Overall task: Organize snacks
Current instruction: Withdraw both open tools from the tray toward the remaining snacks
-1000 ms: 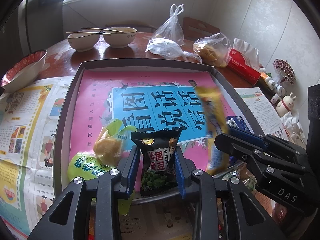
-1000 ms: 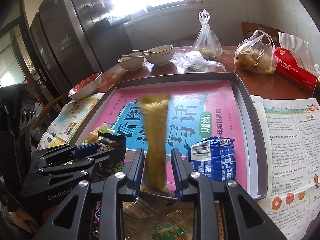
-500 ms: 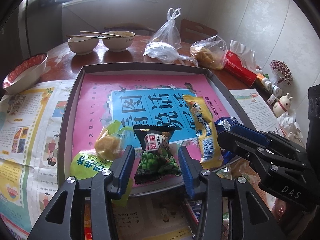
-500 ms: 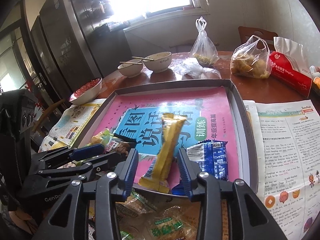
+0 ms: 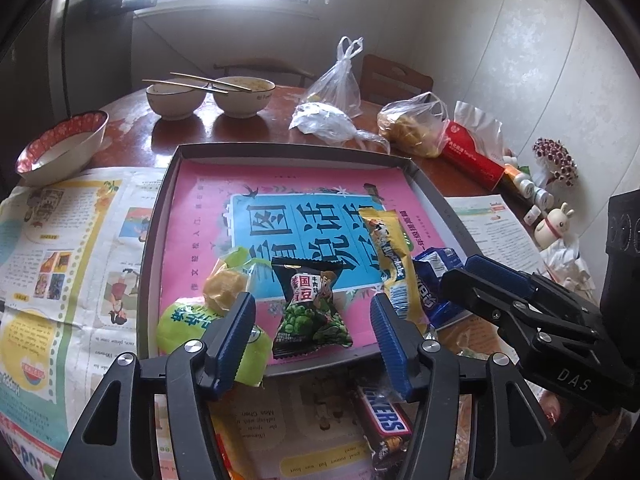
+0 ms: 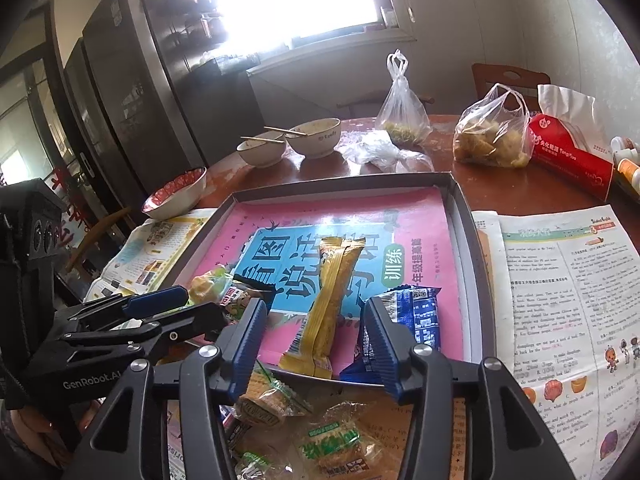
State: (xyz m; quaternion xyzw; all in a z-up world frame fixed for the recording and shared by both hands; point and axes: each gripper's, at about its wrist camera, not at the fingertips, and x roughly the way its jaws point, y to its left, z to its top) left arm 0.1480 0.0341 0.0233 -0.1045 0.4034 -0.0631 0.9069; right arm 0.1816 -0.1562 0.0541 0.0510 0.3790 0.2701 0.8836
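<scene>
A grey tray lined with a pink and blue sheet holds snacks at its near edge. My left gripper is open around a black green-pea packet lying in the tray. My right gripper is open around a long yellow bar, which also shows in the left wrist view. A blue packet, a yellow-green sweet and a green packet also lie in the tray. Loose snacks lie in front of it, among them a Snickers bar and green-labelled packets.
Newspaper covers the table on both sides of the tray. Behind it stand two bowls with chopsticks, a red-rimmed bowl, plastic bags, a red tissue pack and small bottles.
Both grippers opened and let go: the green-pea packet and the yellow bar, held upright a second ago, now lie flat in the tray. Both grippers drew back a little.
</scene>
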